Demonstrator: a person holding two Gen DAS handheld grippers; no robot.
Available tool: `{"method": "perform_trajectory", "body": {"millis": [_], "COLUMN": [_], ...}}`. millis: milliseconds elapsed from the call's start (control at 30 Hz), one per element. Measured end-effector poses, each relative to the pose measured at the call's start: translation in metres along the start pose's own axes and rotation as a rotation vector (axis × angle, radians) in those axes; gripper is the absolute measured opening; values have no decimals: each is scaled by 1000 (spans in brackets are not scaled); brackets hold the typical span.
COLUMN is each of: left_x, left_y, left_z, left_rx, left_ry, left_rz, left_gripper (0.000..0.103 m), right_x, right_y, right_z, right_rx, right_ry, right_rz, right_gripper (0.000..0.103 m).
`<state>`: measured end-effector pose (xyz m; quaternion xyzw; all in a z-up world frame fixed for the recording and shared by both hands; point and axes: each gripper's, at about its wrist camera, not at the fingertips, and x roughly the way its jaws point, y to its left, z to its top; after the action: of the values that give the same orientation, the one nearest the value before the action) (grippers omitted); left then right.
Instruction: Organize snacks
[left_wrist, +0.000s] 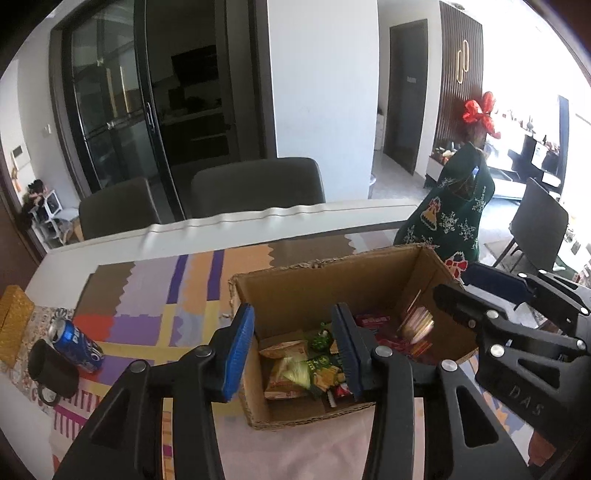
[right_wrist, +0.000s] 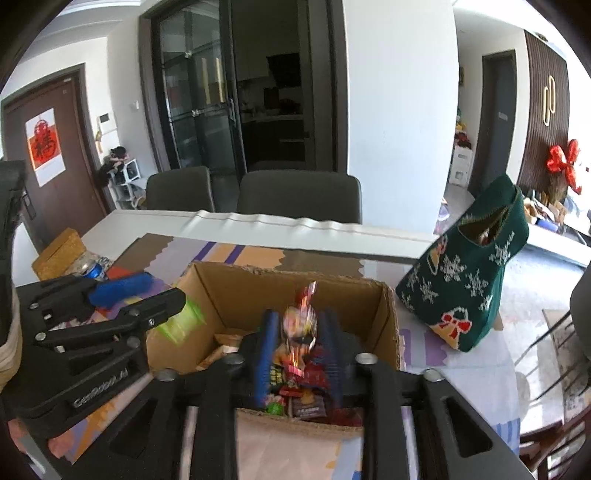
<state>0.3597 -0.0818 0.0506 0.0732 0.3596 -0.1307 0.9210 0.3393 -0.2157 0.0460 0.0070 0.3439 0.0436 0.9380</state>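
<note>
An open cardboard box (left_wrist: 295, 291) (right_wrist: 240, 295) sits on the patterned tablecloth and holds several snack packets (left_wrist: 291, 365) (right_wrist: 306, 398). My left gripper (left_wrist: 295, 347) is open over the box's left side, empty, one finger outside the box wall. My right gripper (right_wrist: 300, 347) is over the box, its fingers close on a blurred colourful candy packet (right_wrist: 299, 321). In the left wrist view the right gripper (left_wrist: 491, 295) shows at the box's right edge with a blurred packet (left_wrist: 417, 321) below it. The left gripper also shows in the right wrist view (right_wrist: 140, 299), with a blurred green thing (right_wrist: 183, 321) beside it.
A green Christmas stocking (left_wrist: 450, 218) (right_wrist: 472, 288) stands right of the box. A blue Pepsi can (left_wrist: 77, 343) lies by a black mug (left_wrist: 51, 369) at the left, with a gold box (left_wrist: 13, 321) behind. Dark chairs (left_wrist: 255, 184) stand across the table.
</note>
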Motion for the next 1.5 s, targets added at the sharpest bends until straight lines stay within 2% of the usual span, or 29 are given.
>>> {"method": "perform_trajectory", "body": {"millis": [33,167,267,367,433,500,633,800,967,1100,1500], "left_x": [-2,-14,-26,-38,-48,-59,-86,-118,-149,-163,-211], "left_y": [0,-1,-2,-1,-2,-3,-10,-18,-24,-27,-39], "left_z": [-1,-9,-17,-26,-33,-39,-59,-81,-104,-118,-153], "left_rx": [1,10,11,0,-13,-19,0,3,2,11,27], "left_ry": [-2,-32,-55,-69,-81,-97,-149,-221,-272,-286,-328], "left_rz": [6,34,55,65,66,68,96,118,134,138,140], "left_gripper": [44,57,64,66,70,79,85,97,103,103,103], "right_x": [0,-6,-16,-27,-36,-43,-67,-96,-122,-141,-193], "right_y": [-2,-7,-8,-8,-9,-10,-9,-8,-6,-3,2], "right_z": [-1,-7,-12,-18,-24,-28,-43,-66,-88,-106,-145], "right_rx": [10,19,23,15,19,25,10,13,25,28,69], "right_ry": [-2,-10,-22,-41,-46,-53,-83,-119,-146,-163,-191], "right_rz": [-7,-22,-35,-49,-54,-57,-86,-101,-110,-116,-112], "right_gripper": [41,41,51,53,58,59,66,74,82,85,88]}}
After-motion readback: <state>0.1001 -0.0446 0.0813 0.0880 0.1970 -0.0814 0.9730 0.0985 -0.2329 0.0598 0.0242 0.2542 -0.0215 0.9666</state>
